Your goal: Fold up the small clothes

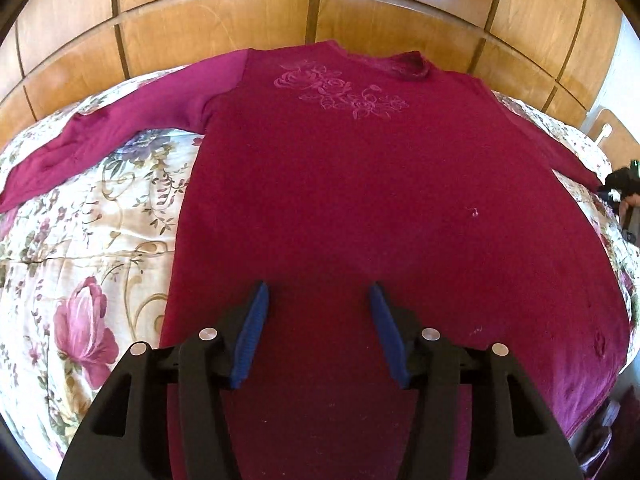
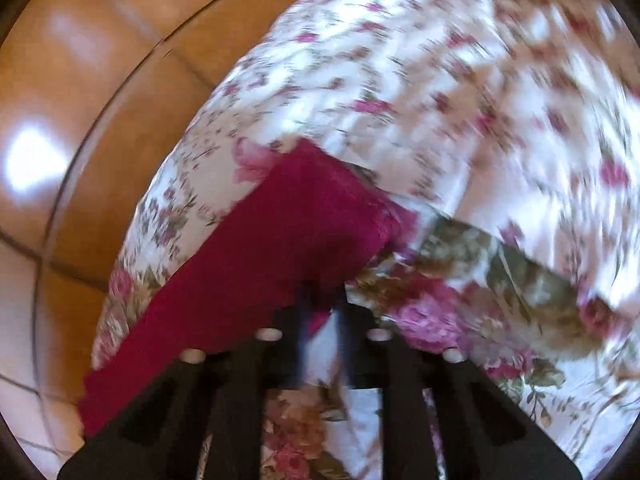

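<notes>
A magenta long-sleeved shirt [image 1: 360, 200] with embroidered flowers lies flat, front up, on a floral bedspread [image 1: 80, 240]. One sleeve [image 1: 100, 140] stretches out to the left. My left gripper [image 1: 318, 292] hovers open over the shirt's lower middle, its blue pads [image 1: 252, 332] apart with nothing between them. In the blurred right wrist view the other sleeve [image 2: 280, 240] runs diagonally across the bedspread [image 2: 440, 100]. My right gripper [image 2: 322, 312] has its fingertips on that sleeve's edge and looks shut on it. In the left wrist view it shows as a dark shape [image 1: 620, 190] at the sleeve's end.
A wooden panelled headboard [image 1: 280, 8] rises behind the collar. Wooden panels [image 2: 80, 120] also border the bed in the right wrist view. The bedspread drops away at the shirt's lower right hem [image 1: 600, 400].
</notes>
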